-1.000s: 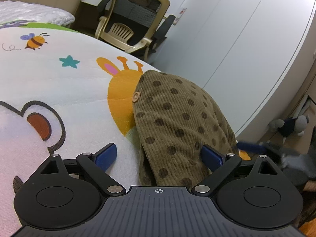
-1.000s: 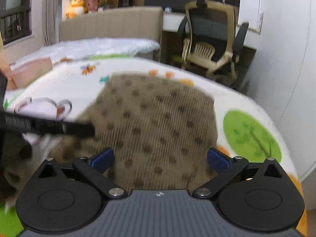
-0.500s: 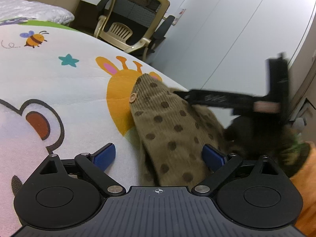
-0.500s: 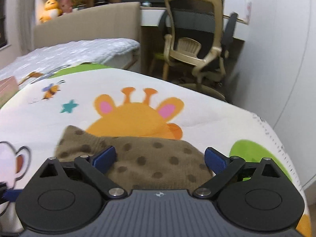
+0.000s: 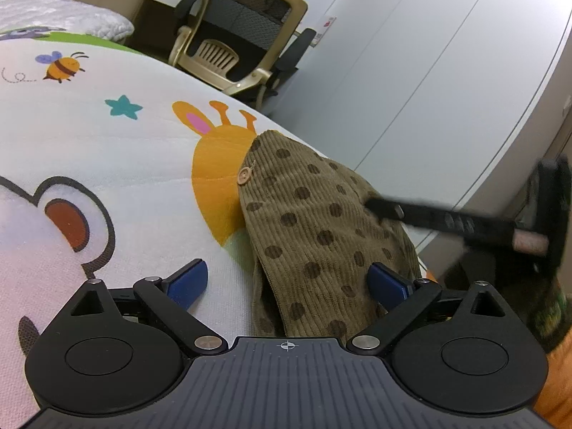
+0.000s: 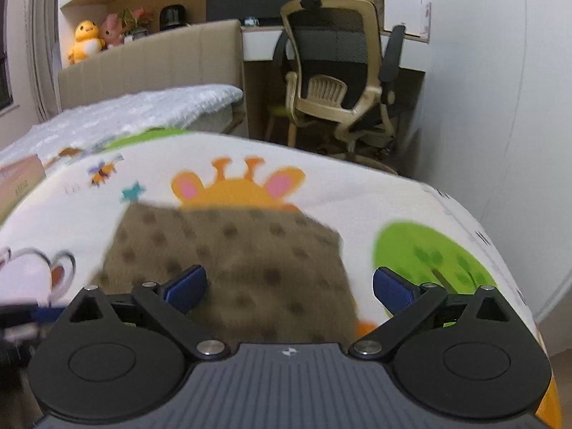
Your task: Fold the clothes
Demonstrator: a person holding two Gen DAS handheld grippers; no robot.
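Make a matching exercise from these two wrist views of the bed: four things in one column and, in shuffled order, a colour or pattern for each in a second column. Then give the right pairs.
Things
1. corduroy garment
2. printed star
3. plush chick
4. printed tree

Colours or patterns
A. yellow
B. green
C. olive-brown with dark dots
D. teal

Pairs: 1-C, 2-D, 3-A, 4-B

The garment, star and tree are on the bed cover; the chick sits on the shelf behind the headboard.
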